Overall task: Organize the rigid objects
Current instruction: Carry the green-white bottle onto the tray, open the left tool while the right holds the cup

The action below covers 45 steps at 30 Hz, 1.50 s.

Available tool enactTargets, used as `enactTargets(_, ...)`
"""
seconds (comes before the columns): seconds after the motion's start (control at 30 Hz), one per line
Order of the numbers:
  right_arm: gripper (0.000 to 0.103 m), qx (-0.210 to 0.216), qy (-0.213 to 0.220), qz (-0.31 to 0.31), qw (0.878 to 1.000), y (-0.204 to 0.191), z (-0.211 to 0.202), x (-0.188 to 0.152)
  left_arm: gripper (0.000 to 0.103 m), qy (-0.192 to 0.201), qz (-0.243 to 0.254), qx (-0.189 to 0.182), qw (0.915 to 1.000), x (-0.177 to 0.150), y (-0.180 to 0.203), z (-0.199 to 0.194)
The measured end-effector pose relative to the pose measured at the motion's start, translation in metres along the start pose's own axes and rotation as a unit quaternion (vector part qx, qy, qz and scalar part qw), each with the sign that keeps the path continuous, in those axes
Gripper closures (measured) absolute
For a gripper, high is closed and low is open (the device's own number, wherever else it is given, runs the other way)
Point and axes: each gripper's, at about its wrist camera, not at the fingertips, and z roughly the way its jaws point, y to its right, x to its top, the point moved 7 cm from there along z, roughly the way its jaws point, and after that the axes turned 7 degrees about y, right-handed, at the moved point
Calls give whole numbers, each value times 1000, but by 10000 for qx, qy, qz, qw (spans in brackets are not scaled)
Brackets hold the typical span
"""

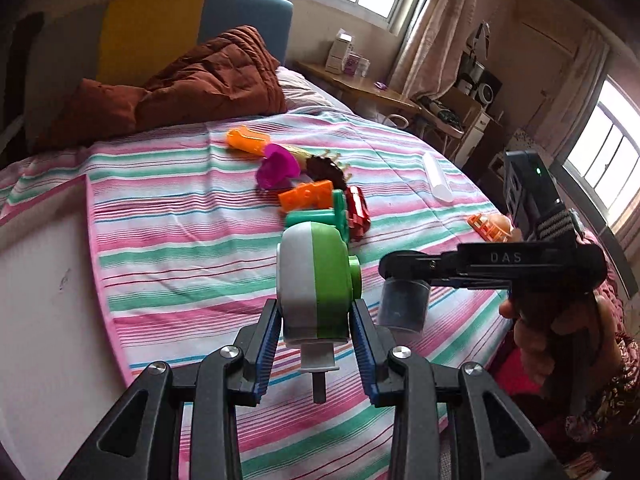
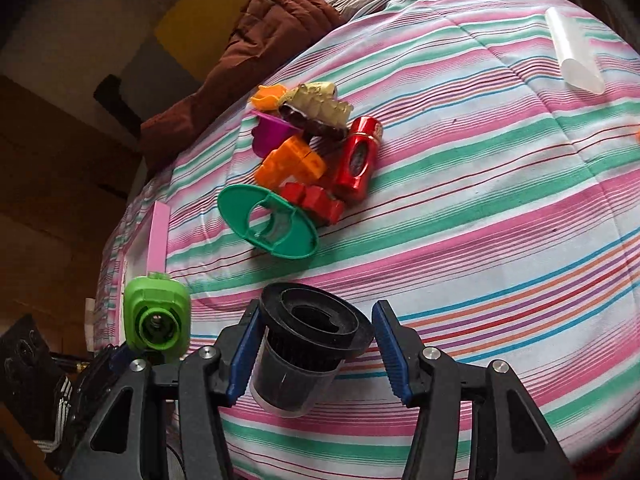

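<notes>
- Left wrist view: the left gripper [image 1: 316, 344] is partly closed, its blue pads pressed on either side of a green and white toy housing [image 1: 314, 280], which stands upright between the fingers above the striped bedcover [image 1: 168, 248].
- Straight ahead, beyond the housing, lies a cluster of small toys: an orange handle-shaped piece [image 1: 246, 140], a magenta cup [image 1: 278, 168], an orange block [image 1: 306, 196] and a red can [image 1: 358, 210].
- Ahead and to the right a clear plastic tube [image 1: 438, 178] lies apart from the cluster.
- Just right of the left gripper, the right gripper [image 1: 404, 280] reaches in sideways with a dark ribbed cup [image 1: 404, 304] hanging at its tip; a hand [image 1: 536, 332] grasps its handle.
- Right wrist view: the right gripper [image 2: 316, 350] is about half open around the dark ribbed cup [image 2: 304, 356]. The left pad touches it; whether the right pad does is hard to tell.
- Ahead of it on the cover lie a green disc [image 2: 268, 222], a red block [image 2: 316, 200], the red can [image 2: 358, 160] and the orange block [image 2: 290, 166].
- To its left, the green housing [image 2: 158, 316] appears end-on.
</notes>
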Motion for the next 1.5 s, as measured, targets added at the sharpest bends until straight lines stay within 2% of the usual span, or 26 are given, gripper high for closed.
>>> enactTargets(0.13,47,231,-77,122,9996,-5,4,-6,68,142,-472,374,9981,6,-49,-19)
enactTargets(0.27,47,107,-34,-53,9999,-9,7,-8,68,232,-742,988,9921,12,-104,-33)
enactTargets(0.4,47,-33,86,-421,9991,-19,8,-7,68,162,-941,1685,9811,18,-162,-41)
enactTargets(0.53,47,-184,192,-846,9961,-30,9,-9,68,-11,-1245,2277,9657,16,-222,-39)
enactTargets(0.67,47,-239,229,-1096,9934,-35,10,-11,68,-88,-1483,2574,9548,14,-266,-37)
enactTargets(0.73,47,-224,209,-1105,9934,-35,12,-12,68,4,-1536,2605,9532,19,-279,-37)
enactTargets(0.87,47,-224,155,-1081,9938,-34,14,-13,68,9,-1624,2838,9450,28,-298,-36)
enactTargets(0.93,47,-229,145,-1072,9939,-33,15,-14,67,13,-1713,3012,9380,30,-305,-39)
enactTargets(1.03,47,-196,105,-1035,9944,-33,16,-14,65,141,-1767,3209,9304,33,-304,-49)
enactTargets(1.2,46,-157,55,-969,9952,-33,17,-15,62,459,-1719,3217,9300,31,-293,-68)
enactTargets(1.3,46,-175,45,-961,9952,-33,17,-16,62,609,-1846,3249,9255,25,-287,-80)
enactTargets(1.5,43,-213,-136,-977,9949,-33,20,-22,62,858,-2223,2751,9314,6,-261,-96)
